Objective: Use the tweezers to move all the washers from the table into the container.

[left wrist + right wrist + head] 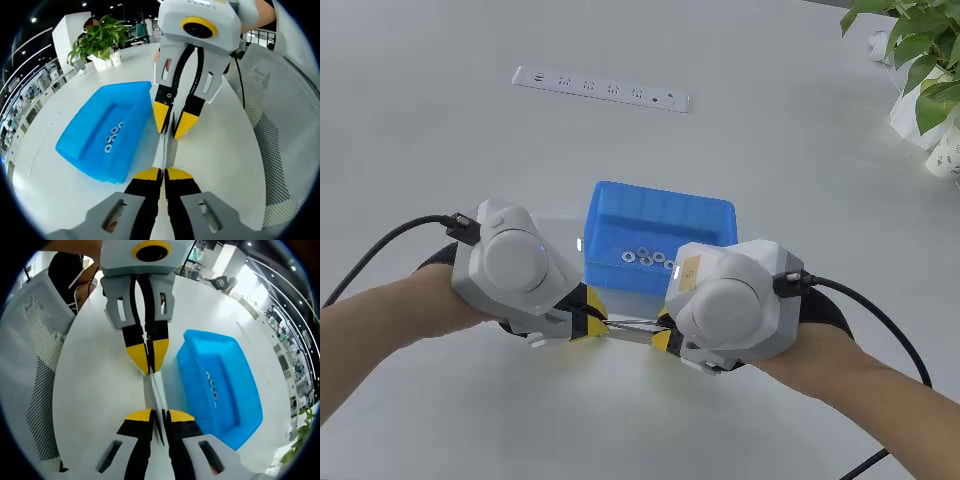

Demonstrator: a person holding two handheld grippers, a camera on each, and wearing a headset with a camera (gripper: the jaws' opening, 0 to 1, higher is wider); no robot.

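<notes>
Near blue container (pixel 660 200) holding silver washers (pixel 648 260): left tool (pixel 163 174), right tool (pixel 159 415) both clamp thin tweezers (pixel 166 147).

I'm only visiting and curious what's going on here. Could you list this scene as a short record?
left gripper: jaws shut on the tweezers
right gripper: jaws shut on the tweezers, facing the left gripper
tweezers: held between both grippers, beside the container
container: blue, open, on the white table
washers: a short row inside the container
background: power strip, potted plant
</notes>
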